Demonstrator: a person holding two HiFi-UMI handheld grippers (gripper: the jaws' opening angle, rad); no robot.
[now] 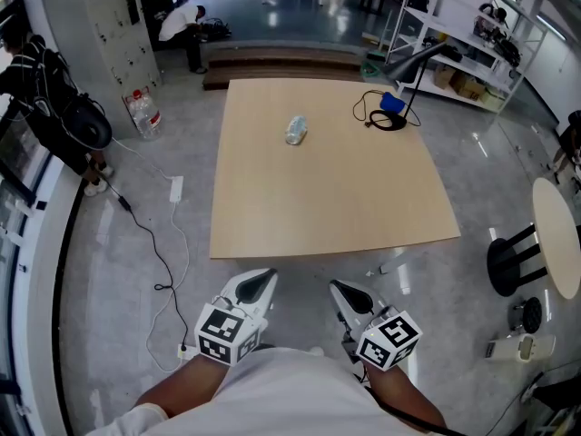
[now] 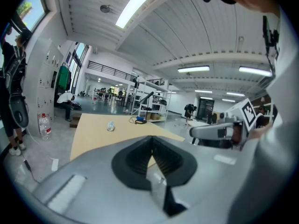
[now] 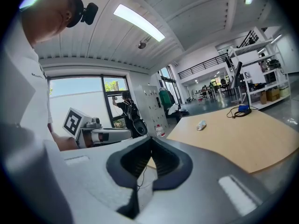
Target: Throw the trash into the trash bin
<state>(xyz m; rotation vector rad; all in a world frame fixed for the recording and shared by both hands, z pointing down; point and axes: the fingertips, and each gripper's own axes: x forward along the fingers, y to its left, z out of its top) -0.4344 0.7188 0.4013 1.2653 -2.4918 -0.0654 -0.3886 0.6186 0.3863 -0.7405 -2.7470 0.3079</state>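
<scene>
Head view shows the crushed clear bottle (image 1: 296,131) lying on its side on the far half of the wooden table (image 1: 336,216). Its long axis runs nearly straight away from the person, and I cannot tell which end is the neck. The left gripper (image 1: 261,280) and right gripper (image 1: 341,288) hang short of the near edge, both jaws pressed together on nothing.

A bottle (image 1: 296,131) lies on the table (image 1: 336,212), left of the coiled cable (image 1: 388,119).

trash bottle (image 1: 296,131): lying on table (image 1: 345,207) | cable (image 1: 385,122): far corner
</scene>
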